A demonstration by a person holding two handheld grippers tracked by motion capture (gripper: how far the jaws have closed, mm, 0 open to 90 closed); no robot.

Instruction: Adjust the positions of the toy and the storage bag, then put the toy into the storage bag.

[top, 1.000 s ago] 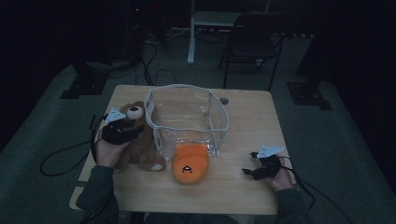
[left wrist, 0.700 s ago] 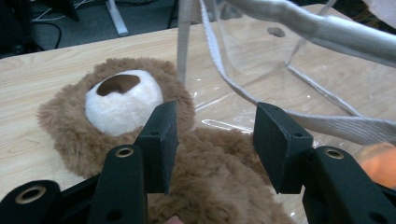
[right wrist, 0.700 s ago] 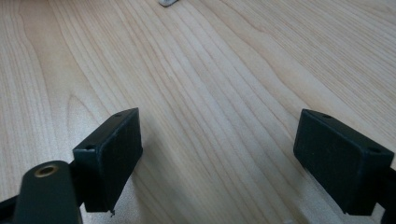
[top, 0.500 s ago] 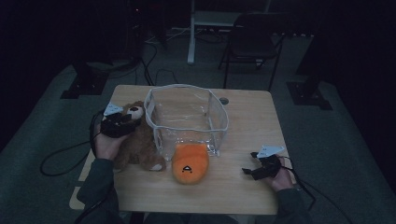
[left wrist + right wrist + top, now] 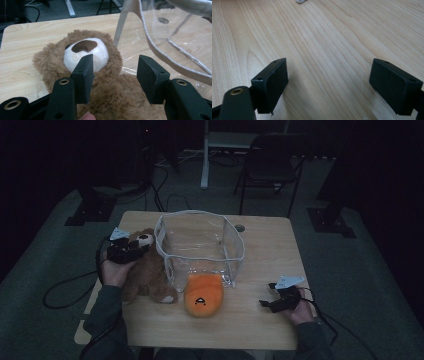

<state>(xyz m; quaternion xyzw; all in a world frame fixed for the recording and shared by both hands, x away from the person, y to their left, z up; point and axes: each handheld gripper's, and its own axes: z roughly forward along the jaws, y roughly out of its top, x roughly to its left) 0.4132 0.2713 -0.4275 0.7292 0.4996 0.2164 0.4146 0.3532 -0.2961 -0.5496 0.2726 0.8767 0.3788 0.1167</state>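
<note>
High view, left tongs [image 5: 131, 251]: over the head of the brown teddy bear [image 5: 150, 275], which lies on the worktop [image 5: 260, 245] near its left edge.
High view, neighbours: a clear plastic bin [image 5: 200, 245] stands just beside the bear on its right; an orange plush toy [image 5: 202, 294] lies against the bin's near wall.
High view, right tongs [image 5: 270, 302]: near the front right corner, well apart from the toys, with bare wood around them.
Left gripper view, tongs [image 5: 113, 75]: half spread, having just been opening; the bear's [image 5: 100, 82] neck fur lies between the jaws, but I cannot tell whether the pads press it.
Left gripper view, obstruction: the bin's white rim [image 5: 160, 50] runs close past the right jaw.
Right gripper view, tongs [image 5: 329, 80]: spread wide over bare worktop [image 5: 317, 37], pinching nothing.
</note>
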